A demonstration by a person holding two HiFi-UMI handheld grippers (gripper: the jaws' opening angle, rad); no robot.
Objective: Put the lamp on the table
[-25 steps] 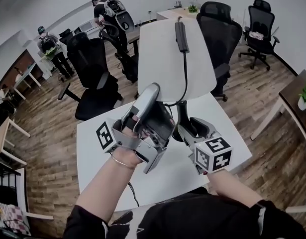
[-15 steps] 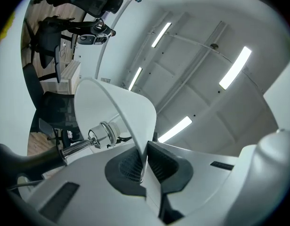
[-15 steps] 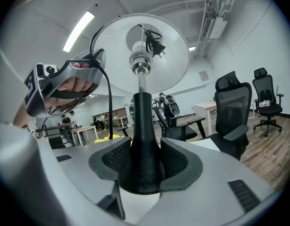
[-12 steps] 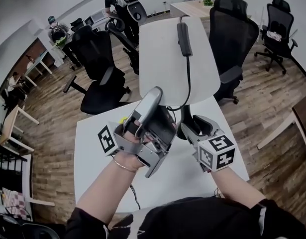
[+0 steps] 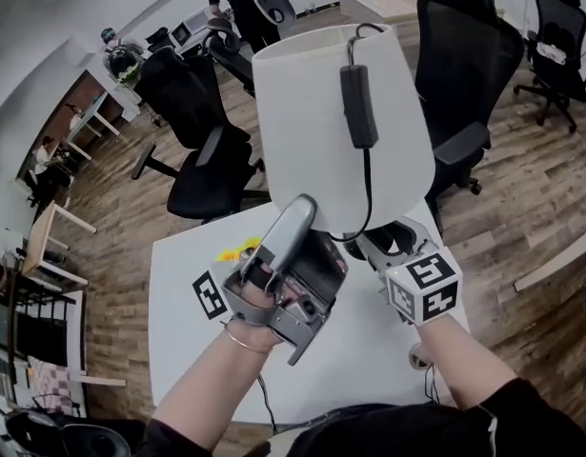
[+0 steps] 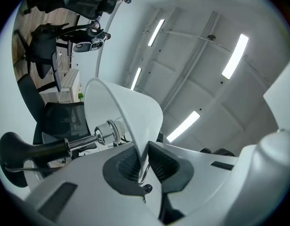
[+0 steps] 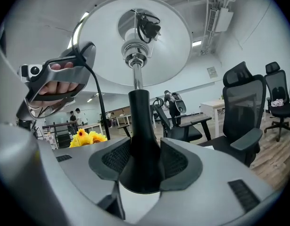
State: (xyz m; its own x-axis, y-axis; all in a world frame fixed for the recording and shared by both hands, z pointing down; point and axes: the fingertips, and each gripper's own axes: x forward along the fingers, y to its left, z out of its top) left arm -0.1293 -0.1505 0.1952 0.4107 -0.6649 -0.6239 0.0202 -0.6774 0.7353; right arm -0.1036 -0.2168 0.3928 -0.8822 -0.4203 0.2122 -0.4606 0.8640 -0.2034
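Note:
The lamp has a white shade (image 5: pixel 312 122), a black cord with an inline switch (image 5: pixel 357 103) draped over it, and a black stem (image 7: pixel 141 126). It is held upright above the white table (image 5: pixel 188 284). My left gripper (image 5: pixel 307 212) pinches the shade's lower rim (image 6: pixel 130 112). The thin edge runs between its pads, and its jaws are opening slightly. Under the shade, my right gripper (image 5: pixel 383 241) is shut on the black stem just above the base. The base itself is hidden behind both grippers in the head view.
Yellow flowers (image 5: pixel 237 251) lie on the table behind my left gripper. Black office chairs (image 5: pixel 202 150) stand beyond the table's far edge, and another chair (image 5: pixel 459 55) stands at the right. People stand by desks at the far left. A cable hangs off the table's near edge.
The lamp and both grippers have risen and come nearer to the head camera, so the shade looks larger. The right gripper's hold on the stem is unchanged.

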